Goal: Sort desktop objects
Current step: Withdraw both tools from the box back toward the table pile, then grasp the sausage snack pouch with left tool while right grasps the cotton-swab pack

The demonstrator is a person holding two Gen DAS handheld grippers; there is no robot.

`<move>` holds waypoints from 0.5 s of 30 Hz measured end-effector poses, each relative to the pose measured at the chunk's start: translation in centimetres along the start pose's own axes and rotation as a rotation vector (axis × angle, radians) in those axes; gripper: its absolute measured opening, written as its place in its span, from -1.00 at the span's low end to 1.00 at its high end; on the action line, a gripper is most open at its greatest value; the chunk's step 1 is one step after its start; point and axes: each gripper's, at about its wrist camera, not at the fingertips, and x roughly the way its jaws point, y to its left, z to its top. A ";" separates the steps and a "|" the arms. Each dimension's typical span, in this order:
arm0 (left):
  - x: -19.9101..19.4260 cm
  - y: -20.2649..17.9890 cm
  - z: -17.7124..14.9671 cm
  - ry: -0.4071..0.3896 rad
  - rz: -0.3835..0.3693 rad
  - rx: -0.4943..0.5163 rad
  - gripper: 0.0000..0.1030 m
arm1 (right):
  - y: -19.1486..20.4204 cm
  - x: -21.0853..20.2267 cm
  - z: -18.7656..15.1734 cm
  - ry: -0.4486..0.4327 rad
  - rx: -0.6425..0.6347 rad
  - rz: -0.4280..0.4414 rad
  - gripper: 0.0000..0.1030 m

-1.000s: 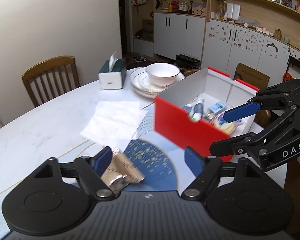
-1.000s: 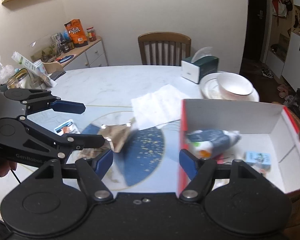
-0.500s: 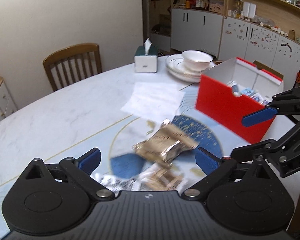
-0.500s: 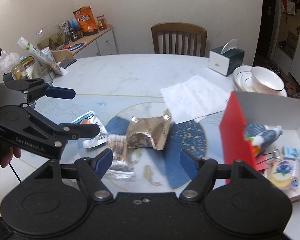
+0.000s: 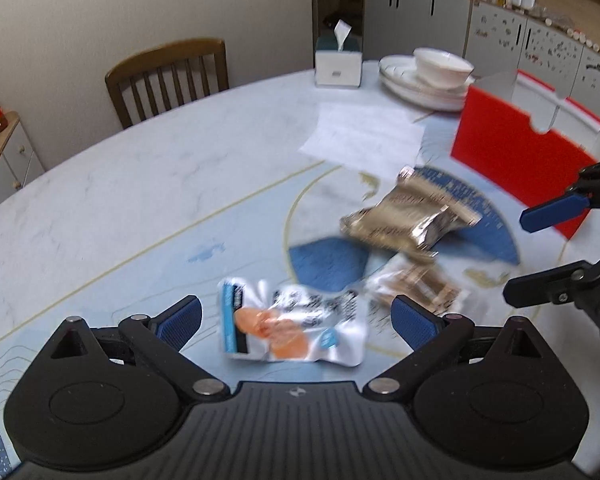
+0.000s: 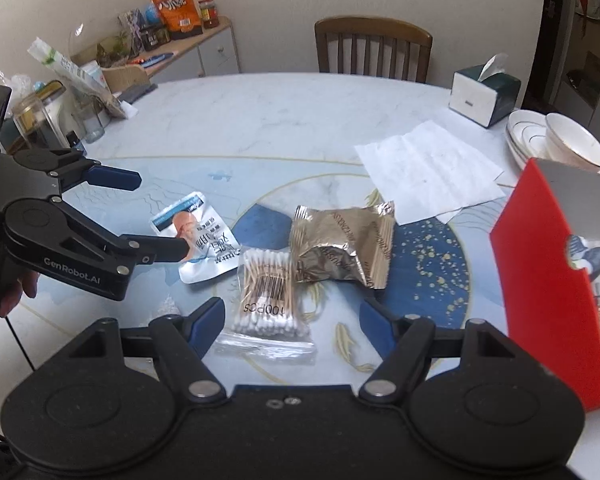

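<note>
On the far left of the right wrist view, the left gripper (image 6: 160, 216) hangs over the table (image 6: 260, 120) with its jaws spread wide and empty, its lower finger crossing in front of the white packet (image 6: 204, 232), a flat pouch with a blue stripe and an orange picture. In the left wrist view that white packet (image 5: 292, 320) lies between the two blue pads, flat on the table, neither pad touching it. Just right of it lies the clear bag of cotton swabs (image 6: 270, 292), barcode up, and this bag sits between the tips of the right gripper (image 6: 292, 320), whose jaws also stand wide with nothing pressed between them. Touching the swab bag's upper right corner is the crumpled gold foil packet (image 6: 340, 244), resting partly on the dark blue speckled patch of the table's pattern. Farther back and to the right a white paper sheet (image 6: 424, 168) lies flat, and behind it stands a green and white tissue box (image 6: 482, 94) near a wooden chair (image 6: 374, 48). At the right edge a white bowl (image 6: 576, 144) sits on stacked plates, and in front of them stands the red box (image 6: 540, 272), open at the top, with several small items inside, among them a grey and white pouch and a binder clip.
</note>
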 end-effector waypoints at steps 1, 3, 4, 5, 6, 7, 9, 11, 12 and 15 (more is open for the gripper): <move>0.4 0.3 -0.1 0.011 0.002 0.002 0.97 | 0.1 0.4 0.0 0.009 -0.001 0.000 0.43; 1.3 0.8 -0.4 0.031 0.002 0.005 0.97 | 0.4 1.2 0.0 0.026 -0.003 0.000 0.43; 1.6 1.0 -0.5 0.038 0.002 0.007 0.97 | 0.5 1.6 0.0 0.033 -0.004 0.002 0.43; 2.0 1.3 -0.5 0.044 0.003 0.009 0.97 | 0.6 2.0 0.1 0.039 -0.006 0.003 0.43; 2.4 1.5 -0.6 0.049 0.005 0.010 0.97 | 0.7 2.3 0.1 0.044 -0.008 0.003 0.43; 2.7 1.7 -0.6 0.051 0.000 0.010 0.97 | 0.8 2.7 0.1 0.049 -0.009 0.003 0.43; 3.4 2.0 -0.6 0.059 -0.017 0.010 0.97 | 0.9 3.4 0.2 0.059 -0.007 0.001 0.43; 3.9 2.0 -0.5 0.060 -0.029 0.021 0.97 | 1.0 4.0 0.3 0.069 -0.010 0.003 0.43; 4.0 2.0 -0.5 0.060 -0.038 0.027 0.97 | 1.1 4.2 0.3 0.073 -0.013 0.003 0.43; 4.5 1.8 -0.3 0.063 -0.060 0.042 0.97 | 1.2 5.0 0.3 0.088 -0.019 0.007 0.43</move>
